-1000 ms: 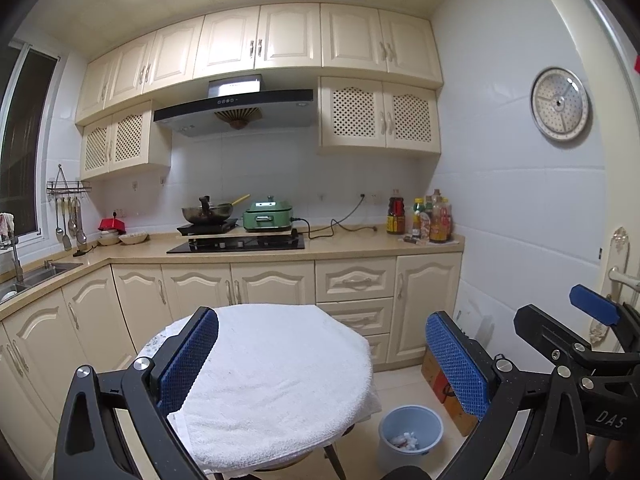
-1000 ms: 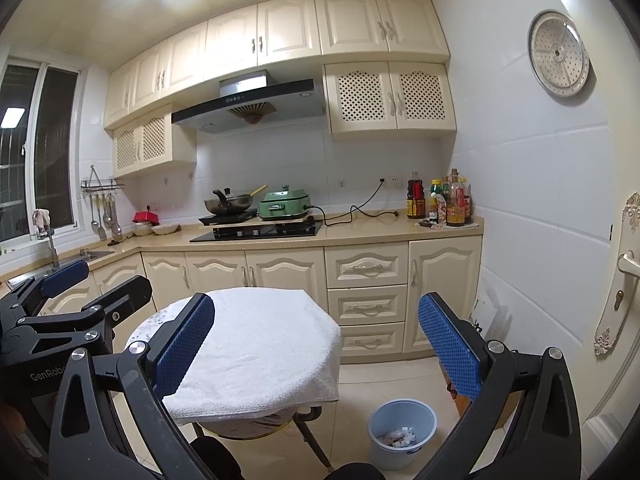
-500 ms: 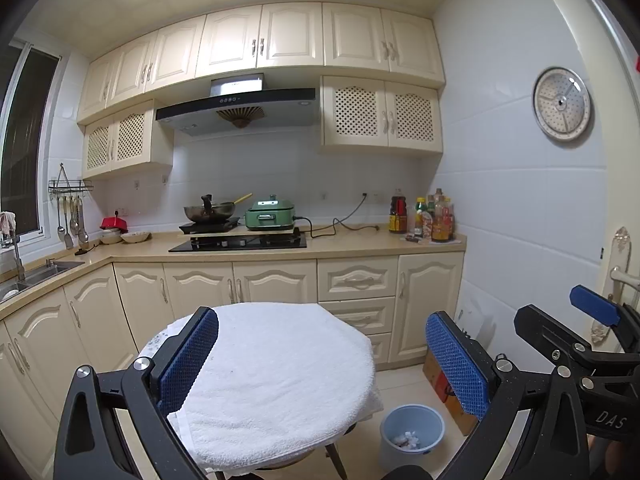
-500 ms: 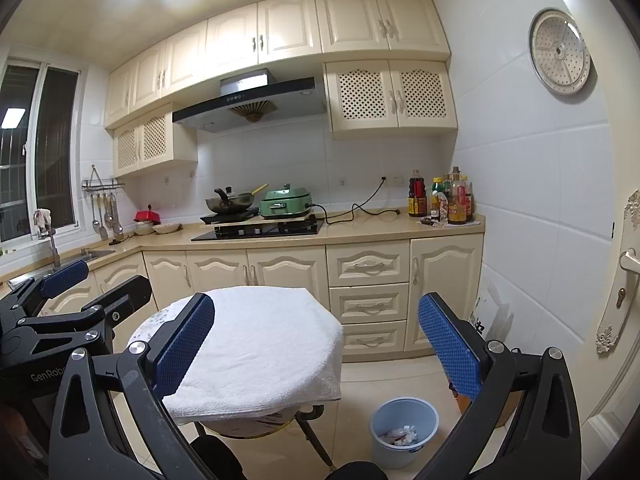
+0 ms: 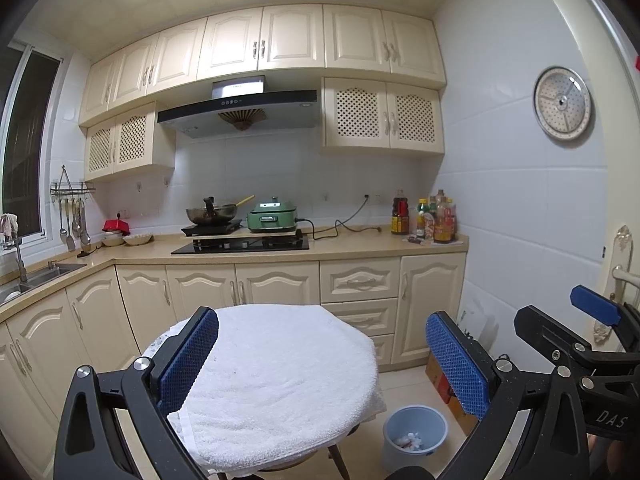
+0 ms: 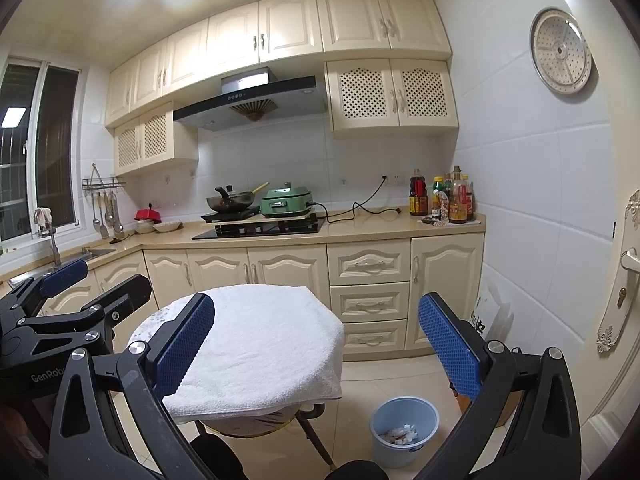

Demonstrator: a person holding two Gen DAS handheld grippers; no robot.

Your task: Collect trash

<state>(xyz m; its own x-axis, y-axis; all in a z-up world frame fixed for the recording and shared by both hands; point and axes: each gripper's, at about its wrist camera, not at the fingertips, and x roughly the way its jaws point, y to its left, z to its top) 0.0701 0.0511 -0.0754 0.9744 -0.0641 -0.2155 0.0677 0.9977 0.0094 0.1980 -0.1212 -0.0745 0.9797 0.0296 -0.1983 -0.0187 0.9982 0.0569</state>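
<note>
A small blue bin (image 5: 414, 435) stands on the floor right of the round table and holds several crumpled white scraps (image 5: 409, 439); it also shows in the right wrist view (image 6: 404, 426). The table is covered by a white towel (image 5: 276, 376) with nothing visible on it, also seen in the right wrist view (image 6: 260, 344). My left gripper (image 5: 322, 364) is open and empty, held above the table's near edge. My right gripper (image 6: 316, 354) is open and empty, beside it to the right. Each gripper shows at the edge of the other's view.
Cream kitchen cabinets and a counter (image 5: 352, 246) run along the back, with a stove, wok, green cooker and sauce bottles (image 5: 428, 220). A sink (image 5: 36, 276) is at left. A cardboard box (image 5: 442, 376) stands by the right wall. A door (image 6: 624, 296) is at right.
Both views have shifted very slightly; the grippers stay open and level. Nothing has been picked up or moved.
</note>
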